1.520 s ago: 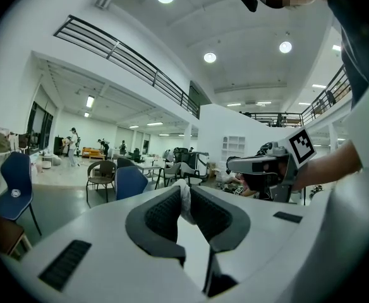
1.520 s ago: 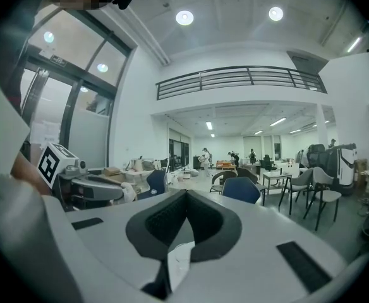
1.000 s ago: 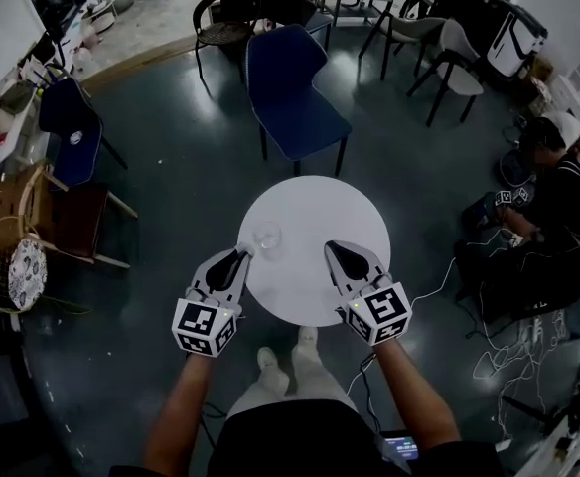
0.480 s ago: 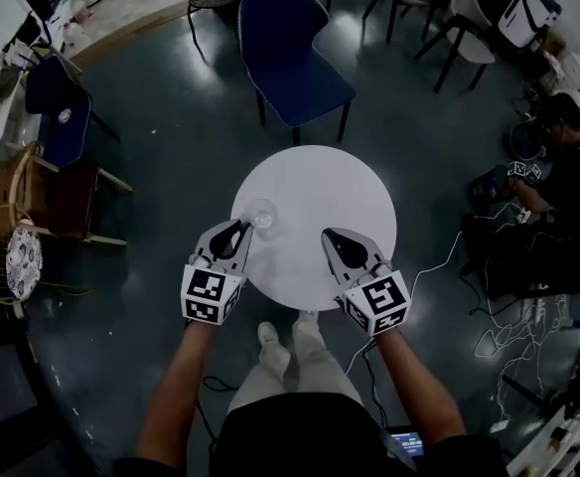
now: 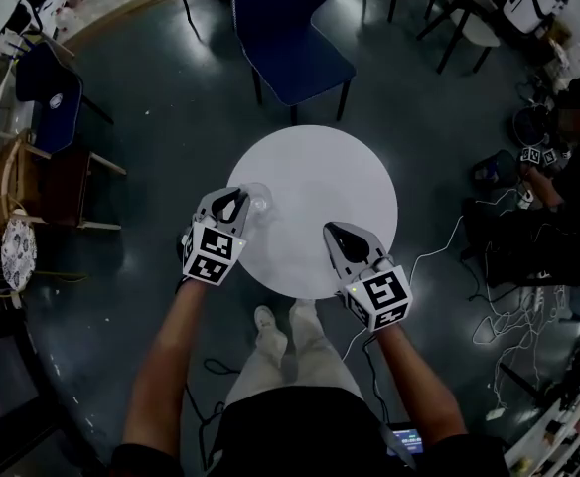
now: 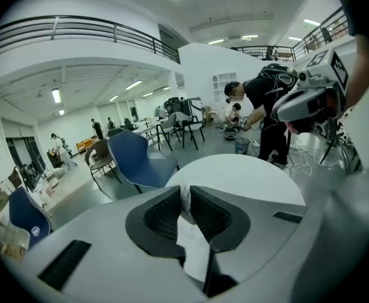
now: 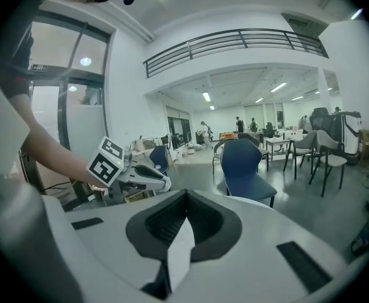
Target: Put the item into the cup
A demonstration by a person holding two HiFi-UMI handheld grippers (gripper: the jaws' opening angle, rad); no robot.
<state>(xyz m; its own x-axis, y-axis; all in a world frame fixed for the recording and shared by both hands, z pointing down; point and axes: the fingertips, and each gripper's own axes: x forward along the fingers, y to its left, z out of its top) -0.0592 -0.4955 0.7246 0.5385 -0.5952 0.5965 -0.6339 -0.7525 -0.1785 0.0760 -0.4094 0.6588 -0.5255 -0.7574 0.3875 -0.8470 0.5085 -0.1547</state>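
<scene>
A clear glass cup [image 5: 258, 200] stands near the left edge of the round white table [image 5: 320, 167]. My left gripper [image 5: 232, 199] hangs just left of the cup, tips level with it. In the left gripper view its jaws stand narrowly apart, gripping a small pale crumpled item [image 6: 186, 201]. My right gripper [image 5: 334, 232] hovers over the table's near right edge. Its jaws [image 7: 184, 197] meet at the tips with nothing between them. The cup does not show in either gripper view.
A blue chair [image 5: 290, 33] stands just beyond the table. Another dark blue chair [image 5: 57, 97] and a wooden one [image 5: 52, 182] are on the left. A person [image 5: 568, 187] crouches at the right among floor cables [image 5: 499, 316]. My feet [image 5: 275, 326] are at the table's near edge.
My left gripper has dropped and rolled, and its tips have come up beside the cup. My right gripper has sunk a little over the table's near edge.
</scene>
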